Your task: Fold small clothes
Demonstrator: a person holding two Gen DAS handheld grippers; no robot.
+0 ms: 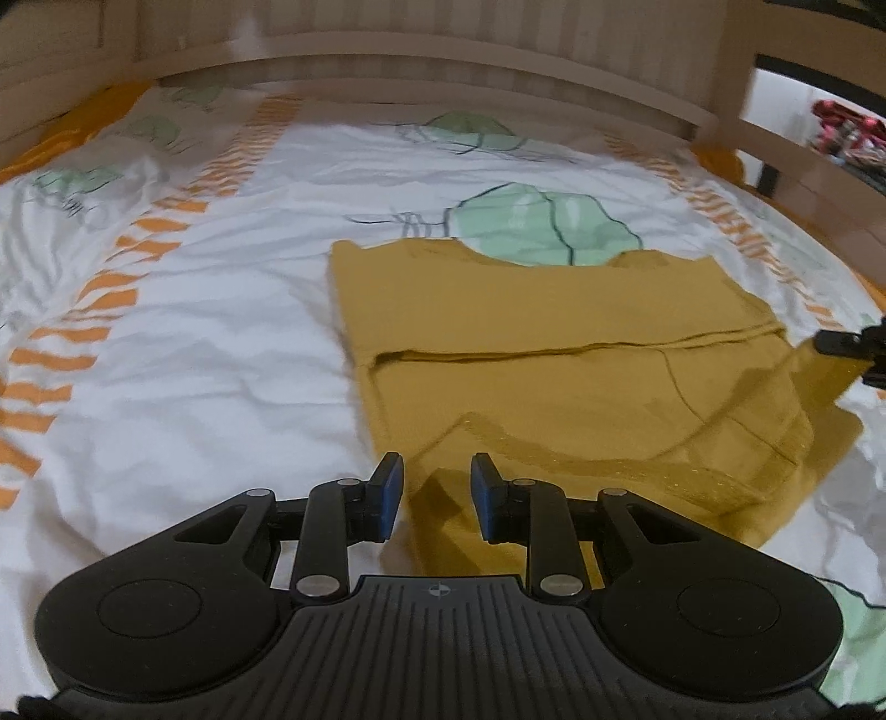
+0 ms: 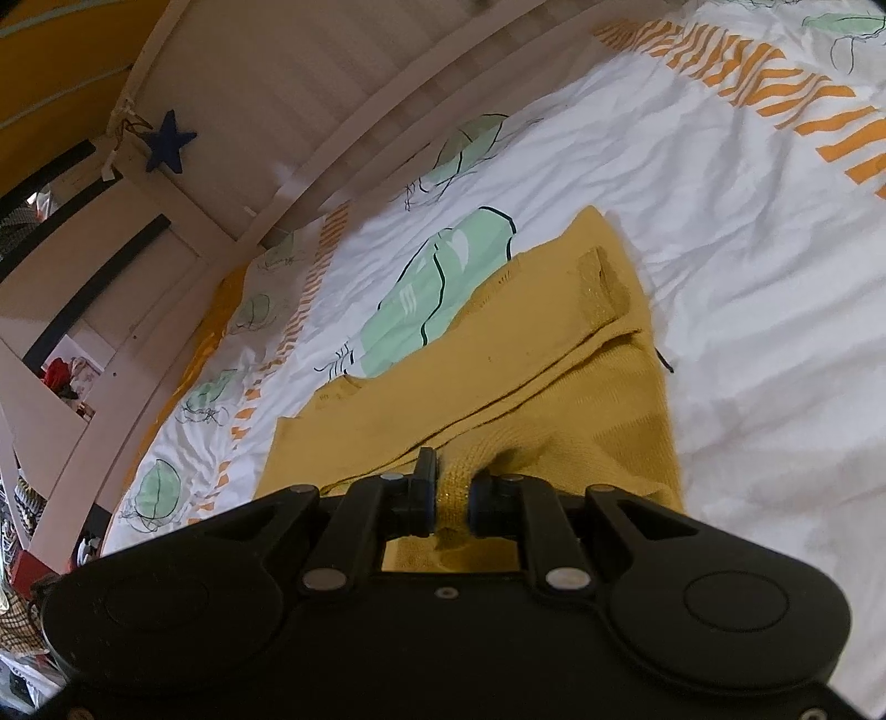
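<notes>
Leaf-print bedsheet (image 1: 221, 266) by slatted headboard (image 1: 498, 33), mustard garment (image 1: 554, 310), left gripper (image 1: 436, 493) jaws parted, right gripper (image 2: 453, 487) jaws pinching garment

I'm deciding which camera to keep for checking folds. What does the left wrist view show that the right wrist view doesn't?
Only the left wrist view shows the left gripper, its blue pads apart over the near edge of the mustard sweater with nothing pinched, and the right gripper from outside, lifting a sweater corner.

Only the right wrist view shows the right gripper's pads pressed on the knit, and a blue star on the bed frame.

Both share the sweater on the leaf-print duvet.
</notes>
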